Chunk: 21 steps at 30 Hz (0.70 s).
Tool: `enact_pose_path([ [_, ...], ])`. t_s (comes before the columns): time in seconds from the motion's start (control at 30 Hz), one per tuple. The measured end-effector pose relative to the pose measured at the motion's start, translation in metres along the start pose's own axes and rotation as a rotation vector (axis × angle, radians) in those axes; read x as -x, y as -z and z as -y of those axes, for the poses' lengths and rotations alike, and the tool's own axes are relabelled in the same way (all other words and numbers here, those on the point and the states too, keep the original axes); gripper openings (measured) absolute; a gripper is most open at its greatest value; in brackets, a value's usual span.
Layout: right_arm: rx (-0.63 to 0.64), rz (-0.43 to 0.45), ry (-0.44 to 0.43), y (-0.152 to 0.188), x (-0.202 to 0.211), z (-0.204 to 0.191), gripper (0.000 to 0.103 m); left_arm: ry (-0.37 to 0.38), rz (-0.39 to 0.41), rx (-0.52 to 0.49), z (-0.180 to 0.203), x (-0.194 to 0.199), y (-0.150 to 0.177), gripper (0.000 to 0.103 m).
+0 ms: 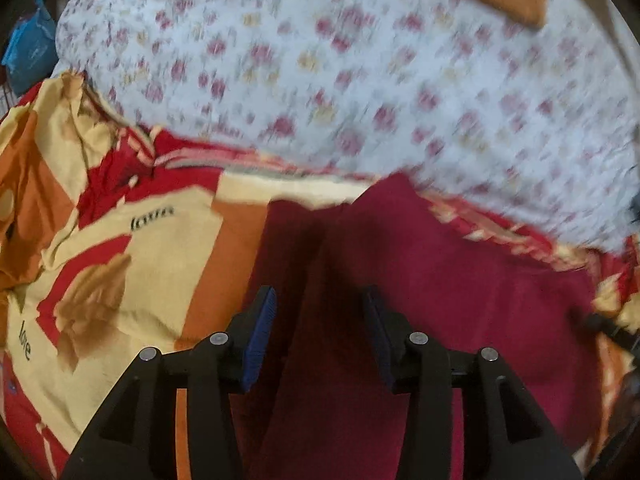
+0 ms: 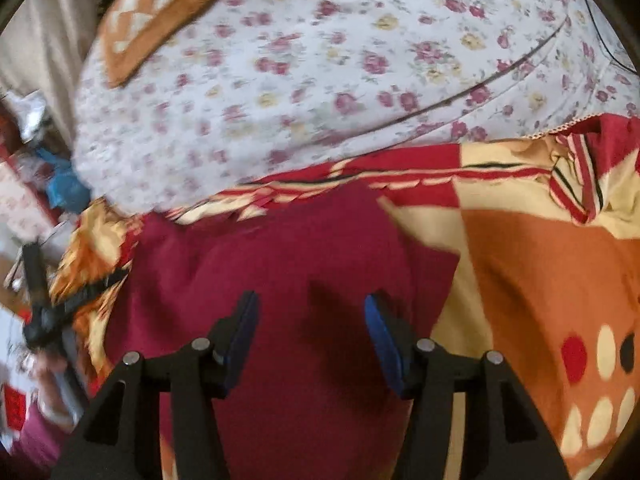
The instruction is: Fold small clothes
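A dark red garment [image 1: 440, 280] lies spread on a patterned red, cream and orange bedcover [image 1: 132, 260]. My left gripper [image 1: 320, 300] is open and empty just above the garment's left part. In the right wrist view the same garment [image 2: 280, 272] lies below my right gripper [image 2: 310, 304], which is open and empty over its right part. The garment's upper right corner [image 2: 440, 260] lies on the bedcover [image 2: 540, 272]. The left gripper [image 2: 44, 320] shows blurred at the left edge of the right wrist view.
A white floral sheet [image 1: 360, 80] covers the bed beyond the garment and also shows in the right wrist view [image 2: 320, 80]. An orange checked cloth [image 2: 160, 12] lies on it at the far side. Blue bags [image 1: 28, 52] and clutter sit off the bed's left edge.
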State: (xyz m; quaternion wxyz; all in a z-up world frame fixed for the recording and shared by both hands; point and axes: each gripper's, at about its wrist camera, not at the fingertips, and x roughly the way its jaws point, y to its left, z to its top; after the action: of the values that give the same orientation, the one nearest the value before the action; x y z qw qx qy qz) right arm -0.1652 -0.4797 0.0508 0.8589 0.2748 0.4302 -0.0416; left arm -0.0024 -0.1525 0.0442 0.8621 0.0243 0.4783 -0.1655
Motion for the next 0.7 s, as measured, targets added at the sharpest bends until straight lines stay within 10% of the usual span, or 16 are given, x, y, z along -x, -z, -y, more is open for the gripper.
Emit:
enact_pose_path([
  [0.27, -0.024, -0.036, 0.132, -0.027, -0.062, 0.018, 0.049, 0.009, -0.027, 0.033, -0.01, -0.021, 0.002, 0.042],
  [0.7, 0.037, 0.003, 0.143, 0.013, 0.016, 0.003, 0.068, 0.106, 0.001, 0.061, -0.015, 0.003, -0.027, 0.042],
])
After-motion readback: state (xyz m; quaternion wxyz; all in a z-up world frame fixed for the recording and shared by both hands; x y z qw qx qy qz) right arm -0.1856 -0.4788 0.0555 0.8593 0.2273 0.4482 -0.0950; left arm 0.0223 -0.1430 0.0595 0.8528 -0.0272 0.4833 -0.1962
